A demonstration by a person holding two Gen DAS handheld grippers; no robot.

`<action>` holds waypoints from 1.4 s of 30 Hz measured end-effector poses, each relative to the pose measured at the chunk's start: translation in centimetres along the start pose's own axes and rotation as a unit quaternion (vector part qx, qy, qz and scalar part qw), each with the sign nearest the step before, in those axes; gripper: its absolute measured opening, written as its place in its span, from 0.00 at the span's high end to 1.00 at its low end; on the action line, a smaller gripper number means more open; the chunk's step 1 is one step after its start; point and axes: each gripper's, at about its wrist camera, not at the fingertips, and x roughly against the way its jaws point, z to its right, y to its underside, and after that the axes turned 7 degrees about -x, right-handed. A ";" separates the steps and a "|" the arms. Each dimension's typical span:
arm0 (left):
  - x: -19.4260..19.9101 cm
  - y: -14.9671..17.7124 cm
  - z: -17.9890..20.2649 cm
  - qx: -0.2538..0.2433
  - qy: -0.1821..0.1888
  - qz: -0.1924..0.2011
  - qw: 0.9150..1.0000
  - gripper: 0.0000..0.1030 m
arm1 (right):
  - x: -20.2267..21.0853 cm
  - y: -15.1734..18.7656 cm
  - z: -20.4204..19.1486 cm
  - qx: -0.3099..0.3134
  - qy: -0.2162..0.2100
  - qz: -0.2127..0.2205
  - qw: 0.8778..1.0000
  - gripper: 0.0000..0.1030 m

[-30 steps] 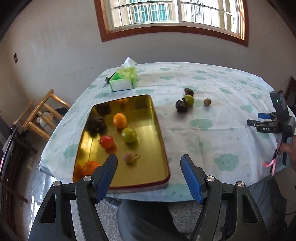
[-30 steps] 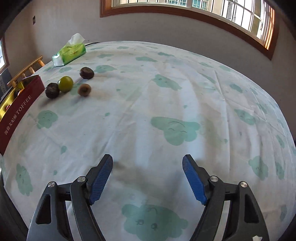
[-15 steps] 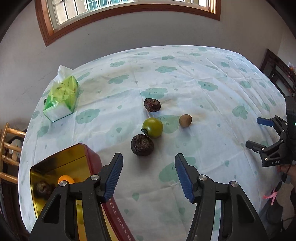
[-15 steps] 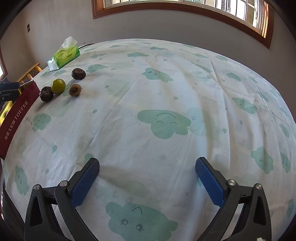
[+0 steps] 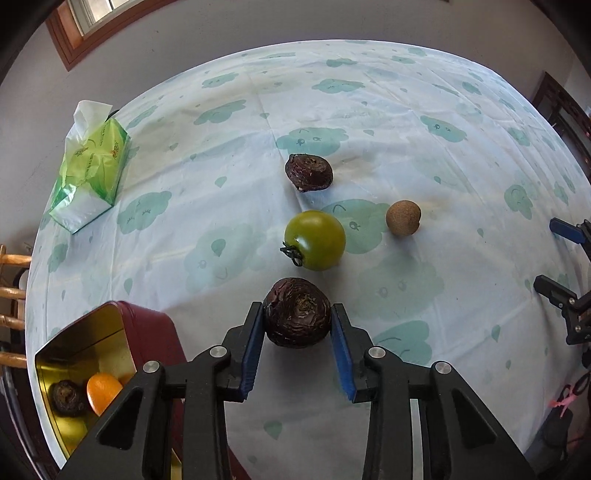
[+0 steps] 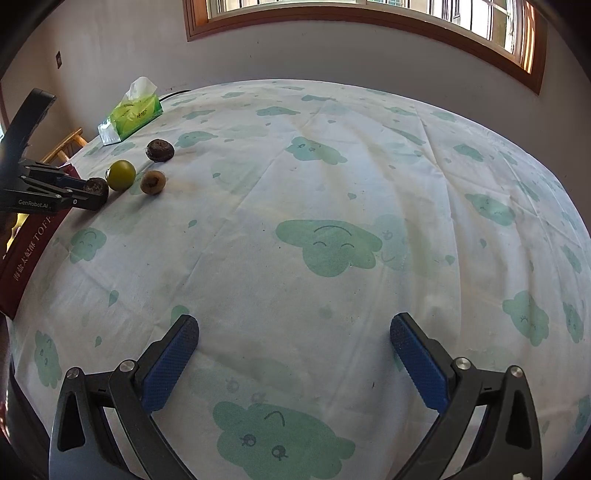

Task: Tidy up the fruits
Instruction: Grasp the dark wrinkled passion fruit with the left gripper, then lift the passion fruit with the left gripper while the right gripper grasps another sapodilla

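The left gripper (image 5: pixel 297 323), over the gold tin half a second ago, has swung across and closed its blue pads against the wrinkled dark-purple fruit (image 5: pixel 297 313) on the cloud-print tablecloth (image 5: pixel 406 122) — gripped, not yet lifted. Beyond wait the green tomato (image 5: pixel 315 240), brown round fruit (image 5: pixel 403 218) and second dark fruit (image 5: pixel 308 172). The right gripper (image 6: pixel 294 354) hangs wide open, empty — the red-sided gold tin (image 5: pixel 110 332) is next.

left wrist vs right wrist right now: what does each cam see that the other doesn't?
Left wrist only: inside of the gold tin with an orange, and the left hand-held gripper closed on the near dark wrinkled fruit.
Right wrist only: the window, and the right hand-held gripper open over bare cloth.
Both: green tomato, brown round fruit, far dark fruit, tissue pack.
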 end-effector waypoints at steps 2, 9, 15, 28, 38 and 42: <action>1.7 1.4 0.7 0.030 0.009 0.016 0.999 0.65 | 0.0 0.0 0.0 0.000 0.001 0.000 1.000 0.00; 7.4 7.1 3.9 0.100 0.058 0.081 0.990 0.64 | 0.0 0.0 -0.1 0.003 0.003 0.000 1.000 0.00; 10.6 10.9 5.0 0.118 0.055 0.107 0.986 0.64 | 1.5 -0.1 -1.6 0.025 -0.045 0.031 0.998 0.24; 14.1 15.0 3.0 0.144 0.037 0.136 0.979 0.64 | 1.6 -6.2 -14.0 0.129 -0.174 0.055 0.975 0.35; 12.9 15.4 1.9 0.155 0.055 0.128 0.978 0.64 | -3.3 -8.1 -13.0 0.125 -0.133 0.017 0.983 0.49; 12.5 15.1 1.8 0.154 0.058 0.127 0.978 0.64 | -5.1 -8.8 -13.5 0.137 -0.117 0.011 0.984 0.49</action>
